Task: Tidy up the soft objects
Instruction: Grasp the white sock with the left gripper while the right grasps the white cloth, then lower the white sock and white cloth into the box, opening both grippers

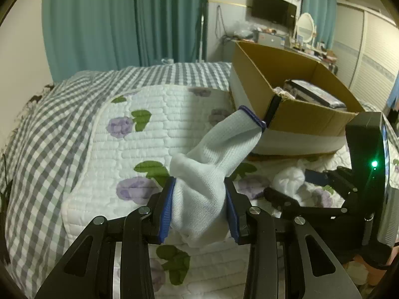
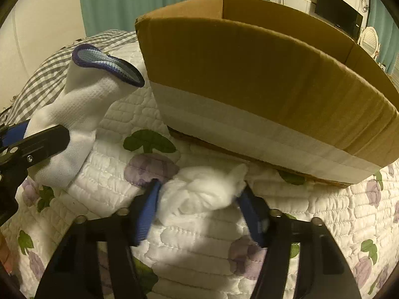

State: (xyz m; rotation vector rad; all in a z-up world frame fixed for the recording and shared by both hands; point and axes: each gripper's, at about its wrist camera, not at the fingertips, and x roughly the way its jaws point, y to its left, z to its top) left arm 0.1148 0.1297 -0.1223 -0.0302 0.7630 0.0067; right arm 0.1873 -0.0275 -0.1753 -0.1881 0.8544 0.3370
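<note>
The left tongs (image 1: 199, 206) clamp a white sock (image 1: 214, 164), its blue-edged cuff raised toward the cardboard box (image 1: 294, 119) on the bed's floral quilt (image 1: 139, 149). The right tongs (image 2: 199, 199) grip a blurred white bundle (image 2: 204, 189), hard to identify, just before the box.

There were two white socks: one blue-cuffed sock (image 1: 214, 164) at the left, one bunched sock (image 2: 202, 191) at the right. One cardboard box (image 2: 249, 79) stood far right on one floral quilt (image 1: 139, 149).
</note>
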